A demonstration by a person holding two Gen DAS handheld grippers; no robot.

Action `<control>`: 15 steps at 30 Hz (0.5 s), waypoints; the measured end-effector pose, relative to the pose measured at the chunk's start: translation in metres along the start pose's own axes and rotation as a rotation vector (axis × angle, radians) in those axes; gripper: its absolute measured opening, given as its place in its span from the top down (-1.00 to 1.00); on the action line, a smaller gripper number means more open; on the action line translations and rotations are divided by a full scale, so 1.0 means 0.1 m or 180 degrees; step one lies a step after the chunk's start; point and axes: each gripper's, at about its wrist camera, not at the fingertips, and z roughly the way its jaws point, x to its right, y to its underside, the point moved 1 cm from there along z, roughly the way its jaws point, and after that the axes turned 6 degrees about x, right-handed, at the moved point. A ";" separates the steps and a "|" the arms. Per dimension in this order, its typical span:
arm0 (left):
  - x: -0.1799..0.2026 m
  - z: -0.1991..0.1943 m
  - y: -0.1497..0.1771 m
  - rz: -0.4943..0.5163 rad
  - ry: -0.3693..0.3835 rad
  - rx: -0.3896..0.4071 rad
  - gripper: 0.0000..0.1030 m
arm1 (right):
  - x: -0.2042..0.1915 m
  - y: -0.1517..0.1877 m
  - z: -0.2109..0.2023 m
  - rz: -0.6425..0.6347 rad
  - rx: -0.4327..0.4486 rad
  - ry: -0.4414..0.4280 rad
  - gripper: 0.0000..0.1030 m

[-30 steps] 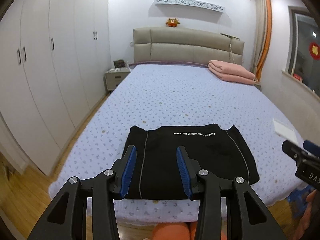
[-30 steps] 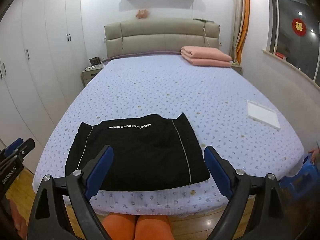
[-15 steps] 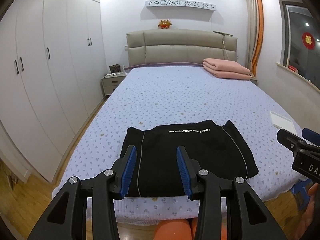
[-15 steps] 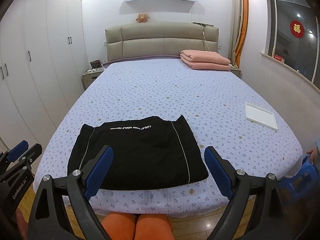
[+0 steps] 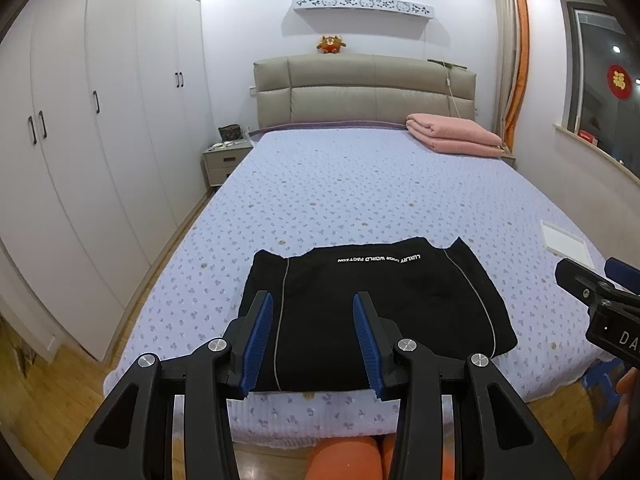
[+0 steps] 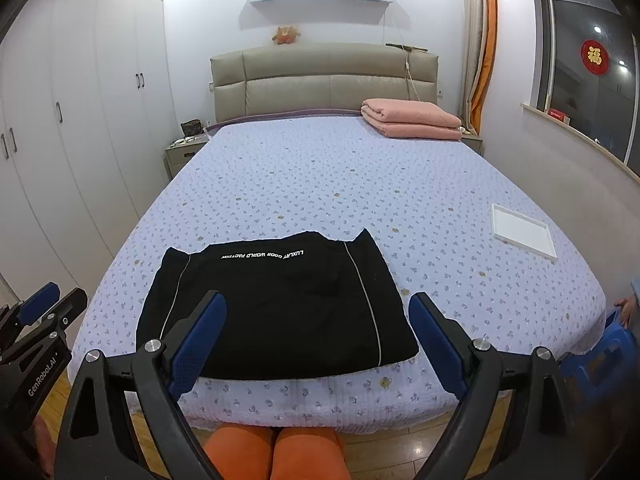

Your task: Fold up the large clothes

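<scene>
The black folded garment (image 5: 376, 304) lay flat on the near end of the bed (image 5: 360, 184), ahead of and below both sets of jaws, its white lettering along the far edge. The left gripper (image 5: 313, 306) hung above it with the jaws part-way apart and nothing between them, while the right gripper (image 6: 318, 306) hung with its jaws spread wide, likewise empty and clear of the cloth. Well beyond the jaws a folded pink blanket (image 6: 412, 118) sat by the headboard, and a white tray (image 6: 523, 231) lay off to the right.
</scene>
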 end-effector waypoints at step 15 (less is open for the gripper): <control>0.05 0.06 0.04 0.0063 -0.0029 -0.0044 0.16 | -0.05 0.04 0.08 0.0020 -0.0083 -0.0011 -0.82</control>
